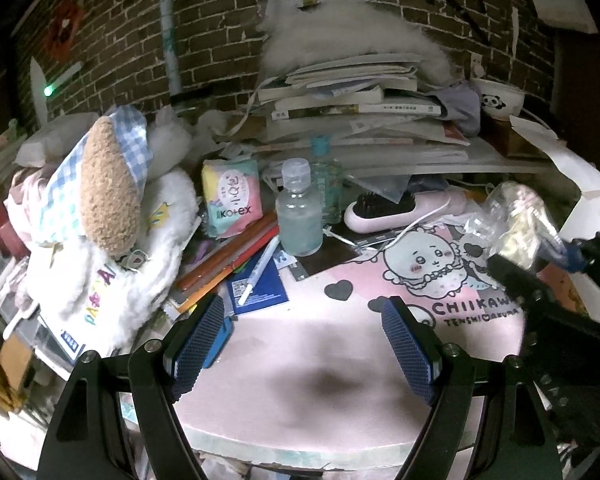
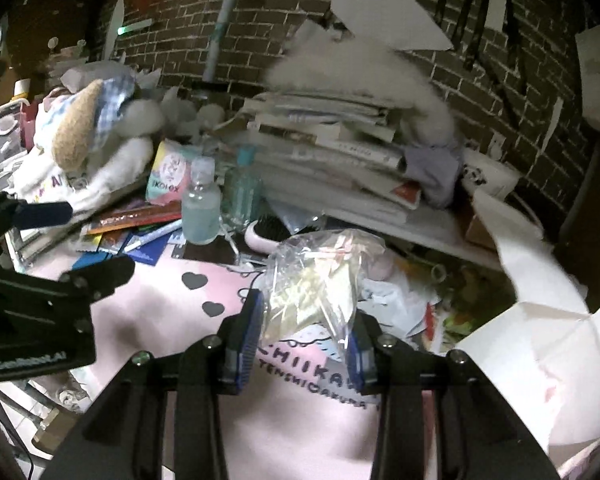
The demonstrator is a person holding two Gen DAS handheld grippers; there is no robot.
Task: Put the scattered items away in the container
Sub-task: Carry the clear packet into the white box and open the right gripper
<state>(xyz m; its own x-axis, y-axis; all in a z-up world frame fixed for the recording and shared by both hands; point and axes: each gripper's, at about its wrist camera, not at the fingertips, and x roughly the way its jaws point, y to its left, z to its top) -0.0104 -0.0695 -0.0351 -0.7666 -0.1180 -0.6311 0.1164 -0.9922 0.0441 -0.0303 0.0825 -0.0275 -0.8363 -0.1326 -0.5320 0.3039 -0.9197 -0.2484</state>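
Note:
My right gripper is shut on a crinkled clear plastic bag with pale yellow contents, held above the pink cartoon desk mat. The left wrist view shows that bag at the far right, clamped by the right gripper. An open white cardboard box stands just right of the bag. My left gripper hangs open over the bare mat, nothing between its pads. Scattered behind it are a clear bottle, a pastel Kotex pack, a pink hairbrush and a white pen.
A plush toy pile crowds the left side. A tall stack of books topped with white fluff fills the back, with a panda bowl beside it. A brick wall lies behind. Coloured pencils and booklets lie by the bottle.

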